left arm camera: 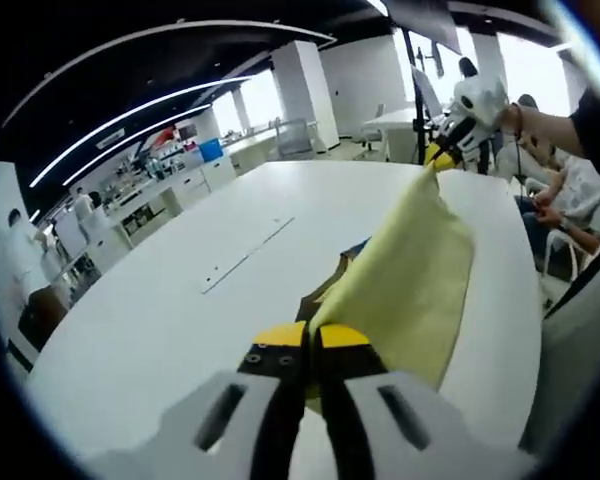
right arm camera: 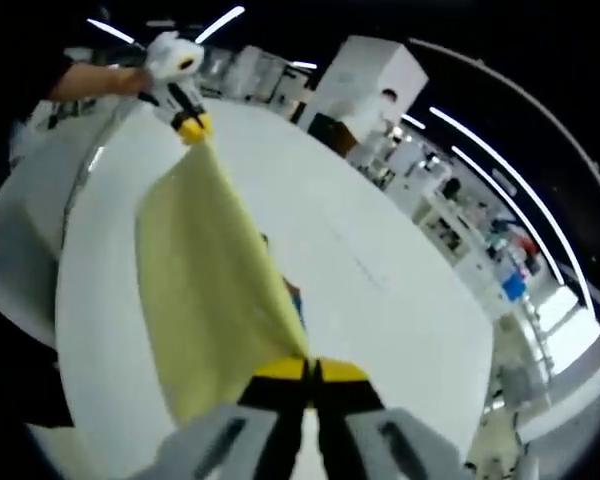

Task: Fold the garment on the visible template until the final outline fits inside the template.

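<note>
A pale yellow garment (left arm camera: 410, 270) hangs stretched in the air over the white table (left arm camera: 180, 300), held by one edge at both ends. My left gripper (left arm camera: 311, 338), yellow-tipped, is shut on the near end of the cloth. At the far end, in the left gripper view, my right gripper (left arm camera: 442, 152) pinches the garment's other corner. In the right gripper view the garment (right arm camera: 205, 290) runs from my right gripper (right arm camera: 311, 370), shut on it, up to the left gripper (right arm camera: 191, 125) in a person's hand. A dark and blue patch (left arm camera: 346, 260) peeks out under the cloth; what it is I cannot tell.
The table (right arm camera: 380, 290) is a long white oval with a thin seam (left arm camera: 245, 255) down its middle. People sit on chairs (left arm camera: 565, 195) beside its right edge. A white pillar (left arm camera: 305, 85) and counters (left arm camera: 195, 180) stand beyond the far end.
</note>
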Demonstrator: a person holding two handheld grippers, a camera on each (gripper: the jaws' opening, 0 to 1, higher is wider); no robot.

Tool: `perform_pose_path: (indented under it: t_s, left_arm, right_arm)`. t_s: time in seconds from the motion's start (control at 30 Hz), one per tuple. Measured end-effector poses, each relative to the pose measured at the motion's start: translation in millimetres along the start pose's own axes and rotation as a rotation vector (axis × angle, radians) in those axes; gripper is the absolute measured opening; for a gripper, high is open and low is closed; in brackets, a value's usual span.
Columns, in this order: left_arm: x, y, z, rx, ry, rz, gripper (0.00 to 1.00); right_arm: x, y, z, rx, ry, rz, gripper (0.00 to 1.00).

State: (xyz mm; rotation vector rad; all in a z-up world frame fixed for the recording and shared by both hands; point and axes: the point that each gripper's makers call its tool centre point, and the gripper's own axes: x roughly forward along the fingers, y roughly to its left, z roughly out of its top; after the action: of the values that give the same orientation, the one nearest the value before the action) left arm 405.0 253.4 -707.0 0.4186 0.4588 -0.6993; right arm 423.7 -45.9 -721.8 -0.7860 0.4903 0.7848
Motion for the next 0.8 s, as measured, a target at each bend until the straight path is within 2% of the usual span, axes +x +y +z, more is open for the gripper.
perform_pose_path:
  t_s: [0.27, 0.33, 0.4, 0.43, 0.53, 0.6, 0.67, 0.7, 0.8]
  left_arm:
    - [35.9, 13.9, -22.7, -0.008, 0.067, -0.015, 0.00]
    - [45.2, 17.3, -31.3, -0.020, 0.085, -0.020, 0.00]
    - [52.8, 16.8, -40.0, -0.037, 0.109, -0.022, 0.00]
    - [57.2, 18.0, -46.1, -0.053, 0.121, -0.032, 0.00]
    - [65.1, 18.6, -51.3, -0.109, 0.118, -0.035, 0.00]
    - [72.5, 25.2, -58.5, -0.122, 0.129, -0.022, 0.00]
    - [74.2, 21.7, -63.0, -0.192, 0.140, -0.020, 0.00]
    - [73.8, 19.6, -62.3, -0.186, 0.140, -0.022, 0.00]
    - [81.0, 20.2, -73.6, -0.200, 0.151, -0.027, 0.00]
  right_arm:
    - [36.1, -5.3, -14.2, 0.005, 0.059, 0.020, 0.00]
    - [45.0, -6.2, -18.1, 0.032, 0.063, 0.030, 0.00]
    - [54.8, -5.5, -19.6, 0.099, 0.047, 0.043, 0.00]
    - [58.9, -7.4, -22.2, 0.089, 0.054, 0.046, 0.00]
    - [69.6, -6.1, -28.7, 0.045, 0.082, 0.051, 0.00]
    - [80.1, -5.3, -31.7, 0.052, 0.087, 0.061, 0.00]
    - [85.1, -1.6, -34.1, 0.054, 0.100, 0.072, 0.00]
    - [87.8, -0.1, -36.0, 0.046, 0.107, 0.078, 0.00]
    - [99.1, 1.3, -42.8, 0.032, 0.118, 0.086, 0.00]
